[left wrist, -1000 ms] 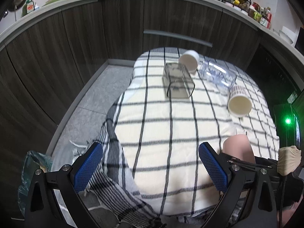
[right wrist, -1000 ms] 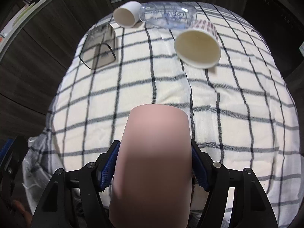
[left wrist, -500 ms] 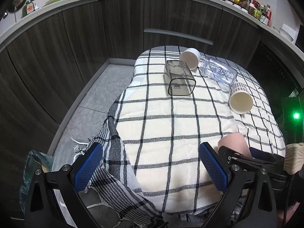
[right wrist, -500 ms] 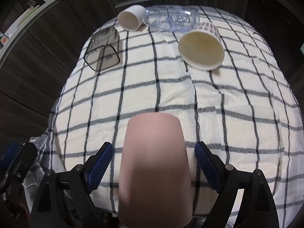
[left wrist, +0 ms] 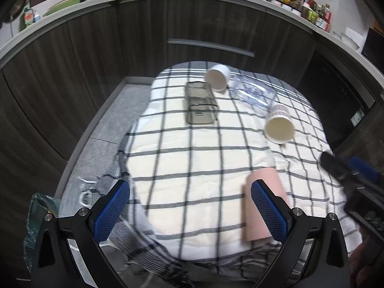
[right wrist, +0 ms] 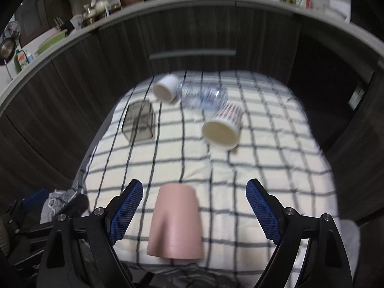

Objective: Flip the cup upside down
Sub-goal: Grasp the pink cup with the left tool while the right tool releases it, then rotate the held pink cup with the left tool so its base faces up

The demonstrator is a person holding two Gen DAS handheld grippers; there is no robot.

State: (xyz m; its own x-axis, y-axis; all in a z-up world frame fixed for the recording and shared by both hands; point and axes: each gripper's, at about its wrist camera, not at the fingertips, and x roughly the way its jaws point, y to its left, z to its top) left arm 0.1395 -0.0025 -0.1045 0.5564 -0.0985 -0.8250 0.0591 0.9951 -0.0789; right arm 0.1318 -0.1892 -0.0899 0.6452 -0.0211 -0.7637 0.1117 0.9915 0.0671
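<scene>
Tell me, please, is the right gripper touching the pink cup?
Apart. The right wrist view shows the right gripper open, checked cloth visible between each pad and the pink cup.

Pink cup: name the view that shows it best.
Right wrist view: the pink cup stands whole and unobstructed between the open right gripper fingers. In the left wrist view, the left gripper finger covers part of it near the frame's lower right.

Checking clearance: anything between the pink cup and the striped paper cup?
Nothing: only bare checked cloth between pink cup and striped paper cup, per right wrist view.
</scene>
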